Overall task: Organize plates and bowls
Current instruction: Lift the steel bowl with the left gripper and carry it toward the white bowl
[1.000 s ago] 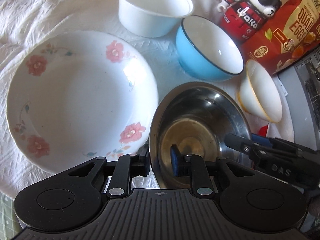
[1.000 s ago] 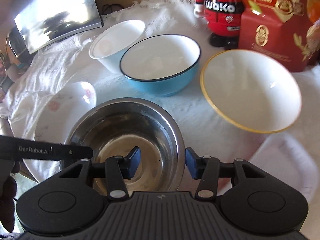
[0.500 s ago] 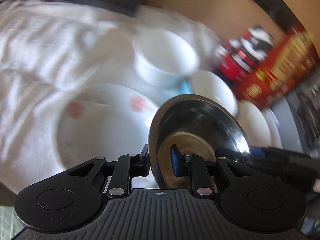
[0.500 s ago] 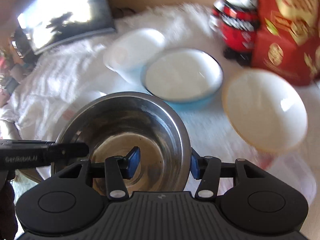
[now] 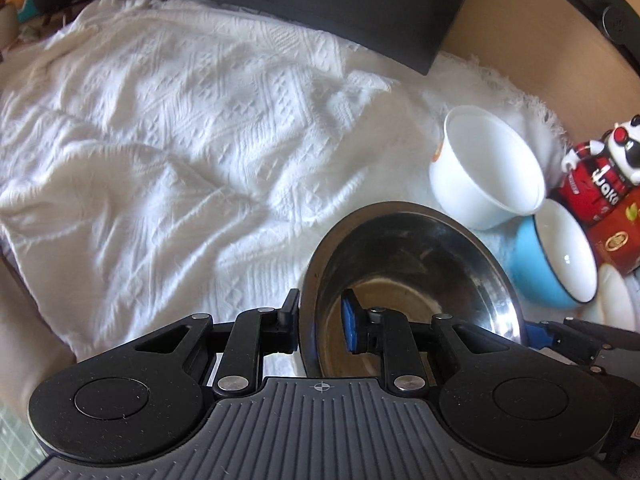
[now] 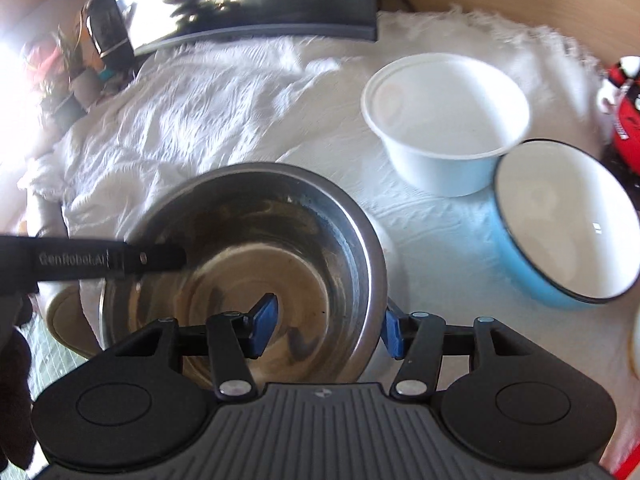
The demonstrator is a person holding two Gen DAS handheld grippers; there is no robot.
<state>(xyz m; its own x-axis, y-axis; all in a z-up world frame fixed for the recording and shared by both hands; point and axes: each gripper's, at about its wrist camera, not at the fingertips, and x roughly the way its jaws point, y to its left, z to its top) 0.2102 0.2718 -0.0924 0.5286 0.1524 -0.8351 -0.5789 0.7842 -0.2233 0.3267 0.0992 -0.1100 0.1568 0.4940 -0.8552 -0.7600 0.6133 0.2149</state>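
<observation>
Steel bowl [image 5: 412, 280] is held from two sides. The left gripper [image 5: 320, 326] has its jaws pinching the bowl's rim: one jaw is outside the wall, the blue-padded jaw is inside. The right gripper [image 6: 326, 324] has the opposite part of the rim between its jaws, one blue pad inside the bowl and one just outside the wall; the jaws are rather spread, and I cannot tell if both pads really press the metal. In the right wrist view the steel bowl [image 6: 256, 248] fills the space in front of the jaws, and the left gripper's black finger comes over its rim from the left side.

Beyond the jaws and to the right stands a white bowl [image 6: 444, 120], and beside it, touching or almost touching, a blue bowl [image 6: 560, 224] with white inside and dark rim. A red figurine [image 5: 596, 180] is behind these bowls. All this is over a white textured cloth [image 5: 180, 128], which lies wrinkled to the left of the jaws.
</observation>
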